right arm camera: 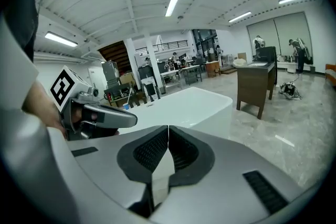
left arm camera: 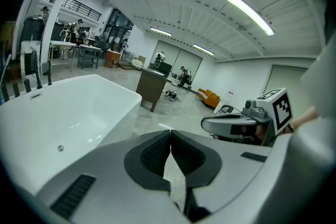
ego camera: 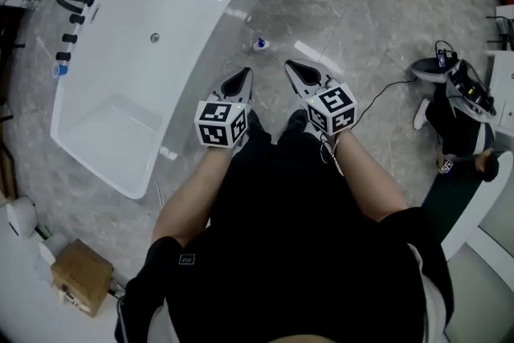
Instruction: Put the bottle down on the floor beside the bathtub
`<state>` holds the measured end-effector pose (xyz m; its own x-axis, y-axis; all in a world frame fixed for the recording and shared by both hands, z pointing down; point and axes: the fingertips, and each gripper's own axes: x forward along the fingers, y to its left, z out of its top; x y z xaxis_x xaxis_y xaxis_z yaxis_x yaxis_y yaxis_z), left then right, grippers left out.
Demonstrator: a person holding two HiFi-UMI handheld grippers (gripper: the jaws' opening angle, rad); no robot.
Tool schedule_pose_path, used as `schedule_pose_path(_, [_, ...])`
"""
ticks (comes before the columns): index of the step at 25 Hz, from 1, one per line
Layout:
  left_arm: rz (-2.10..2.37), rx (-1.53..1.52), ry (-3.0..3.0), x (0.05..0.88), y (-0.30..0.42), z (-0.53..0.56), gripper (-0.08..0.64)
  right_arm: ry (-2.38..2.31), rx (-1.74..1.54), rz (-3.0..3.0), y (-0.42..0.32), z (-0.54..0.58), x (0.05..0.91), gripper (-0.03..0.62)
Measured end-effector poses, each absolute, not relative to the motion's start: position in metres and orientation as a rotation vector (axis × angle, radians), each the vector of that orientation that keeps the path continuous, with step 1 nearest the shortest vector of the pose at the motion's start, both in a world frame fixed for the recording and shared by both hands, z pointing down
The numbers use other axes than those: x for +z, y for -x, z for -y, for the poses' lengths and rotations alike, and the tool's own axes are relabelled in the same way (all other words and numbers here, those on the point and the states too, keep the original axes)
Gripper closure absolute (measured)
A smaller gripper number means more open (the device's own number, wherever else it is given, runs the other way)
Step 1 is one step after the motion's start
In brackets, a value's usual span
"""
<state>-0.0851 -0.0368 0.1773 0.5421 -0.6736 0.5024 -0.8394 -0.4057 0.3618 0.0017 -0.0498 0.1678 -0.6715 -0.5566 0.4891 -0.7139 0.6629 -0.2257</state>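
Evidently the set-down looks finished, so the care now goes into leaving things alone. At about ten o'clock from the hands, the white bathtub (ego camera: 161, 4) runs diagonally across the head view, its outer wall facing the grey floor (ego camera: 345, 12). The left tongs (ego camera: 241, 80) are pressed together with nothing between them; the left gripper view shows their pads meeting along one seam. At about one o'clock from them, near the tub's wall but apart from it, a small bottle (ego camera: 260, 44) rests on the floor. It is too small here to say for certain that it stands upright, though it seems to. The right tongs (ego camera: 299, 75) are likewise closed and empty, with the bottle at about eleven o'clock from them. Both pairs are well apart from it. The best finish, I judge, is to avoid sweeping either hand forward over the bottle and to mind the black cable (ego camera: 384, 88) at three o'clock.
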Motion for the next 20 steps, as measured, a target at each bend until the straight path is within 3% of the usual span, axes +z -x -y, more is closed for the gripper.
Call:
schedule_pose_path(11, [1.223, 0.438, -2.386, 0.129, 0.092, 0.004, 0.543, -0.963, 0.594, 2.546, 0.015, 0.020, 0.130, 0.563])
schedule_pose_path(20, [1.293, 0.449, -2.405, 0.076, 0.075, -0.032, 0.543, -1.033, 0.619, 2.635, -0.051, -0.008, 0.078, 0.563])
